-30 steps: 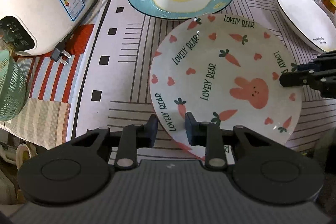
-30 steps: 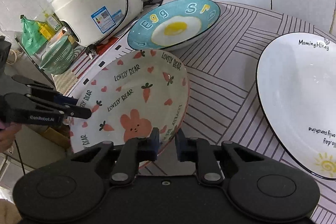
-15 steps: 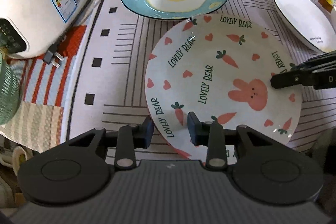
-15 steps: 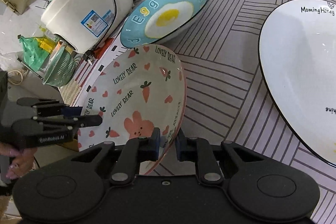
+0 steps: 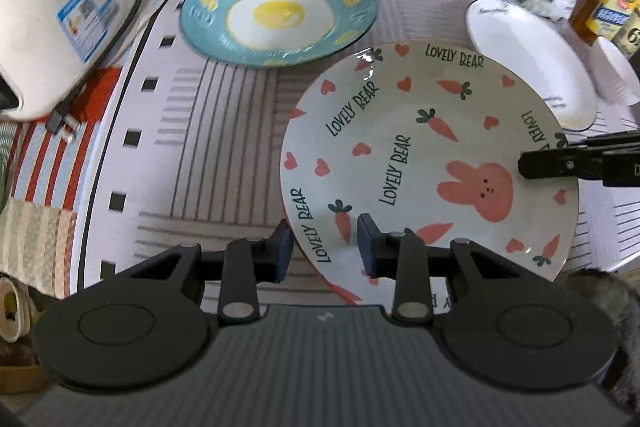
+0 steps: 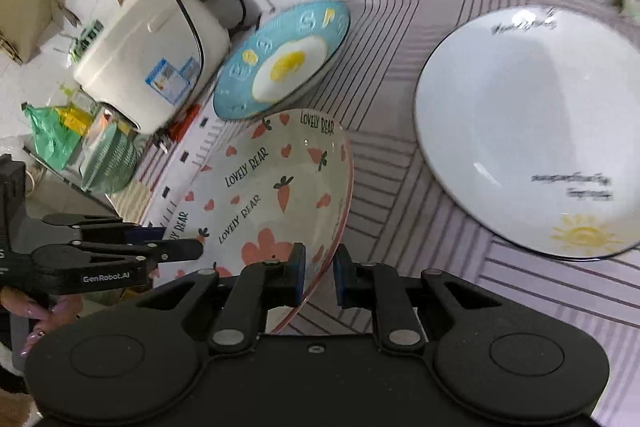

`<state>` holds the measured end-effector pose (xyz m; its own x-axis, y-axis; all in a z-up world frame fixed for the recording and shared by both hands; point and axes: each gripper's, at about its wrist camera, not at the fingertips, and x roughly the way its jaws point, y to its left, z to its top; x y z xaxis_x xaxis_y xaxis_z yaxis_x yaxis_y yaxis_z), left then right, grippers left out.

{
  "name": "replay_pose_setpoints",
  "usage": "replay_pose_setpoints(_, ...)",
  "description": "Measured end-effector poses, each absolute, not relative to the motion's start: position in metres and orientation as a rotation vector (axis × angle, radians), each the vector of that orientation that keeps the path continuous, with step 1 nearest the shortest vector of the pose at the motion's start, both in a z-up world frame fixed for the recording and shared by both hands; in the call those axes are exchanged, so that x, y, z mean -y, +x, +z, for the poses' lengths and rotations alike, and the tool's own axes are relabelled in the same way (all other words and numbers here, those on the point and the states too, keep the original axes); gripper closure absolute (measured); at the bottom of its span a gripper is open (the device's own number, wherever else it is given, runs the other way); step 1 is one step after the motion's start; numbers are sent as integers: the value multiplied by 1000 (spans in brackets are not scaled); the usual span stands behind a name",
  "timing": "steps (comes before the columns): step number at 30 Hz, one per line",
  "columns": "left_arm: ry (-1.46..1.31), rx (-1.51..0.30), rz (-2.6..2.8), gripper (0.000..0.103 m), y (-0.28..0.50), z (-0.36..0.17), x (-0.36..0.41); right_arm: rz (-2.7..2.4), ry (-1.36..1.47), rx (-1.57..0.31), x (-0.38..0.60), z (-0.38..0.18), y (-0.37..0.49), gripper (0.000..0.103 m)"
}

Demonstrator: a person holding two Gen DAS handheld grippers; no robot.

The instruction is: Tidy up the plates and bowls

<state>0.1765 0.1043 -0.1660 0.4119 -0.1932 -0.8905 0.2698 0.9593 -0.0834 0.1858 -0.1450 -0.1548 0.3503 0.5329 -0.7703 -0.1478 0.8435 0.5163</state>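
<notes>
The "Lovely Bear" plate [image 5: 400, 147] [image 6: 272, 195], white with carrots, hearts and a pink rabbit, is held off the striped mat [image 5: 200, 147] and tilted. My left gripper [image 5: 324, 247] [image 6: 180, 239] is shut on its near-left rim, one finger under it and one inside. My right gripper [image 6: 319, 273] [image 5: 536, 161] is shut on the opposite rim. Behind lies a blue fried-egg plate [image 5: 280, 11] [image 6: 284, 67]; the bear plate's far edge is close to it. A white black-rimmed plate [image 5: 528, 55] [image 6: 528, 131] lies to the right.
A white rice cooker [image 5: 60, 7] [image 6: 152, 47] stands at the back left with its plug lying on the cloth. A green colander [image 6: 112, 163] sits beside it. Bottles [image 5: 608, 7] and a small white bowl [image 5: 616, 75] crowd the back right. The tiled wall is close behind.
Both grippers have carried the bear plate up and toward the back, nearer the blue plate. The right gripper has rolled, tipping the plate. The left jaws stand slightly wider.
</notes>
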Motion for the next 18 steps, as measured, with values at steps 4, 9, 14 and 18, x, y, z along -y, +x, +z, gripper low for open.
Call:
replay_pose_setpoints(4, 96, -1084, -328, 71, 176, -150, -87, 432, 433, -1087, 162, -143, 174, 84)
replay_pose_setpoints(9, 96, -1066, -377, 71, 183, -132, -60, 399, 483, -1012, 189, -123, 161, 83)
replay_pose_setpoints(14, 94, -1048, -432, 71, 193, -117, -27, 353, 487, -943, 219, -101, 150, 83)
replay_pose_setpoints(18, 102, -1021, -467, 71, 202, -111, -1, 310, 533, -883, 247, -93, 147, 83)
